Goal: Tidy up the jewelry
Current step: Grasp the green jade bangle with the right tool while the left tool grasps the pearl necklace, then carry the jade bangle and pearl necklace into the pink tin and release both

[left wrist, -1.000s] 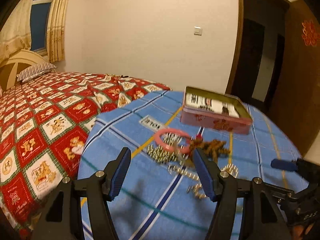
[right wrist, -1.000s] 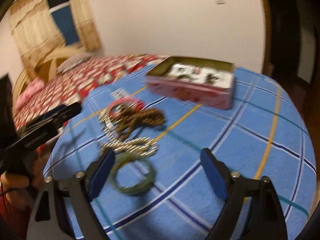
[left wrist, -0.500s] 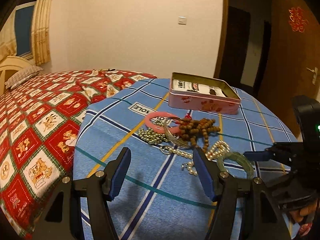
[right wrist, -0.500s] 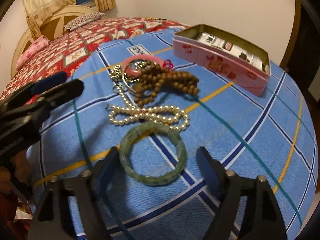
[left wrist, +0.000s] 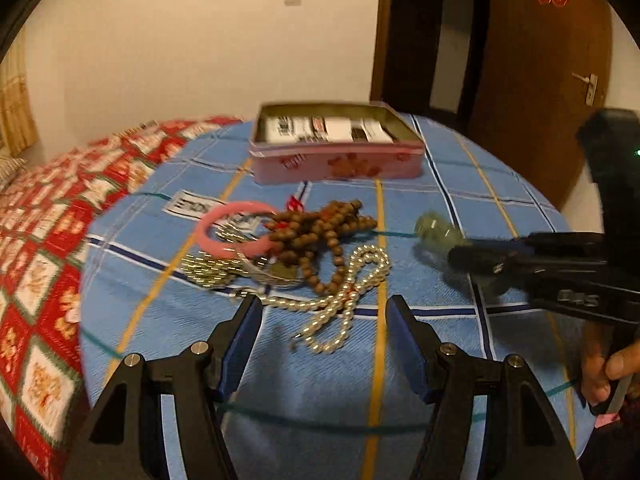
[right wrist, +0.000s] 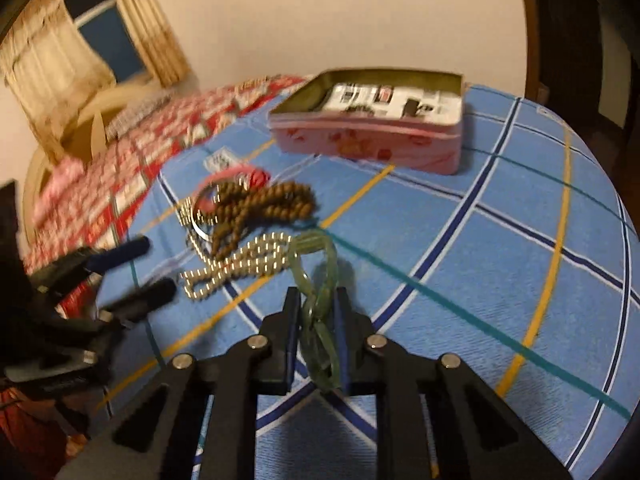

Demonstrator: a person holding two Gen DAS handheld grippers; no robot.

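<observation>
Right fingers (right wrist: 295,318): I have them clamped on the green bangle (right wrist: 320,300), rim between the pads.
Left gripper (left wrist: 324,320): spread, empty, pearl strand (left wrist: 344,300) just ahead.
Handling: I judge the bangle rigid, slick, breakable; grip across the rim.

R gripper (right wrist: 318,308) clamped tight, fingers nearly together w/ green bangle (right wrist: 316,292) pinched between pads, edge-on. L gripper (left wrist: 324,320) wide open, fingers spread, hovering low, nothing between them. R gripper seen from L cam reaching in from the right, blurred. R hand (left wrist: 608,368) wrapped round the handle, fingers curled.
</observation>
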